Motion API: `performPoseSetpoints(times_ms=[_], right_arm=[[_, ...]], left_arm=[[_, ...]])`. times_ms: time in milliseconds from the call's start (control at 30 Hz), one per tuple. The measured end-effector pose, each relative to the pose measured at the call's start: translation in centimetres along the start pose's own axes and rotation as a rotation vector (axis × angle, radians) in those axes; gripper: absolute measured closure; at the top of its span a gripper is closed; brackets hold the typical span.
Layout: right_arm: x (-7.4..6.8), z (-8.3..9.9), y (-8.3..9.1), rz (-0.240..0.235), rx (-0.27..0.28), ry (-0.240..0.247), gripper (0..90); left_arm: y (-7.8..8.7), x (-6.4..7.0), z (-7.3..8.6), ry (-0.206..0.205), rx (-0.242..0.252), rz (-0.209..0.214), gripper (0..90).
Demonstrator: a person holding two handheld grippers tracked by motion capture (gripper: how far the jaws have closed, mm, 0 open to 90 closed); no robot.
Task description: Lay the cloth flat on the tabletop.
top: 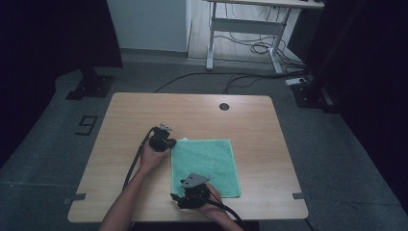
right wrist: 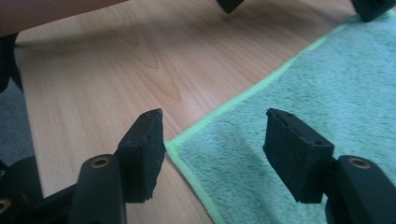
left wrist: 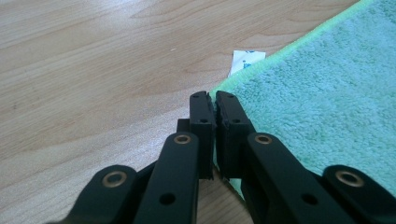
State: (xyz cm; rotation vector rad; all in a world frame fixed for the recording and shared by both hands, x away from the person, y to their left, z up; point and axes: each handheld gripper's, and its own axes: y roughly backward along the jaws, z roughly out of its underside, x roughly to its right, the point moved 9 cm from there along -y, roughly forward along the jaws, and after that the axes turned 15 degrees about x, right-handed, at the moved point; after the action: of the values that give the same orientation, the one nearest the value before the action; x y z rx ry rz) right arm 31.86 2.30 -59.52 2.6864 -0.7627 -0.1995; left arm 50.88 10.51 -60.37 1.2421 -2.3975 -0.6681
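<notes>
A green towel (top: 207, 163) lies flat on the wooden table (top: 144, 110), a little right of its middle. My left gripper (top: 169, 143) sits at the towel's far left corner. In the left gripper view the left gripper (left wrist: 213, 97) is shut on the towel (left wrist: 327, 93), pinching its bright green hem just below a white label (left wrist: 246, 59). My right gripper (top: 185, 193) is at the towel's near left corner. In the right gripper view the right gripper (right wrist: 212, 116) is open, its jaws astride that corner of the towel (right wrist: 322, 88), with nothing held.
A dark round cable hole (top: 224, 106) marks the table's far edge. Bare wood stretches left of the towel and beyond it. On the floor behind are a white desk frame (top: 245, 29), loose cables (top: 250, 79) and two black stand bases (top: 91, 86).
</notes>
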Motion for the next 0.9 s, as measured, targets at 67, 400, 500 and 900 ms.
performPoseSetpoints(times_ms=[67,400,500,900], right_arm=[[-0.3,0.1,-0.2,-0.010,-0.006,0.003,40.9],[-0.9,1.0,-0.9,-0.016,-0.056,0.048,47.2],[-0.9,1.1,-1.0,-0.007,-0.061,0.051,49.4],[-1.0,0.8,-1.0,0.024,-0.053,0.090,84.5]], left_arm=[[0.0,0.0,0.0,0.007,0.001,0.001,86.4],[0.1,0.0,-0.1,0.012,0.004,-0.002,86.7],[0.1,0.1,-0.2,0.012,0.007,-0.003,86.7],[0.4,0.1,-0.7,0.011,0.023,-0.012,86.8]])
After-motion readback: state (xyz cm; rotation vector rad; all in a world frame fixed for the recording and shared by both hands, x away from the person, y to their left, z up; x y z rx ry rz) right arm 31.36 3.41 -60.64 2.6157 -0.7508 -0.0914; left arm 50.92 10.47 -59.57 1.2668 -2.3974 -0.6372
